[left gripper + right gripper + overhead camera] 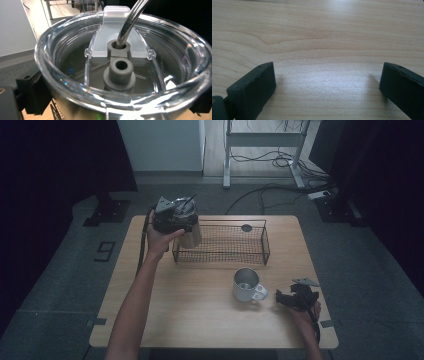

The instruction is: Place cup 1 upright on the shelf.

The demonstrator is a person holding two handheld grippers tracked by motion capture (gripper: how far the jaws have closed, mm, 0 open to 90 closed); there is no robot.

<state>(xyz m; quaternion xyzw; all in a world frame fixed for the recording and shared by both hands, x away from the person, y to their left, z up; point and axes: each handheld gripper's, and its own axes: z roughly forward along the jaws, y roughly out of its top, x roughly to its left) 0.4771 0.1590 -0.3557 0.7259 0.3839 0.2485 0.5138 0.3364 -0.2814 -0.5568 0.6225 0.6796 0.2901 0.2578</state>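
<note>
The left hand-held gripper clamps a steel tumbler with a clear round lid and bent metal straw above the wire basket's left end; the right hand-held gripper rests released on the pale woodgrain tabletop.

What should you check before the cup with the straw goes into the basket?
1. Left gripper shut on the tumbler, fingers on both sides: ok.
2. Lid seated, straw in its hole: ok.
3. Tumbler over the basket: not ok, it hangs at the basket's left end.
4. Room in the basket: ok, just a small dark disc at the far side.
5. Mug out of the way: ok, it stands in front of the basket.
6. Right gripper open, low over the table: ok.
</note>
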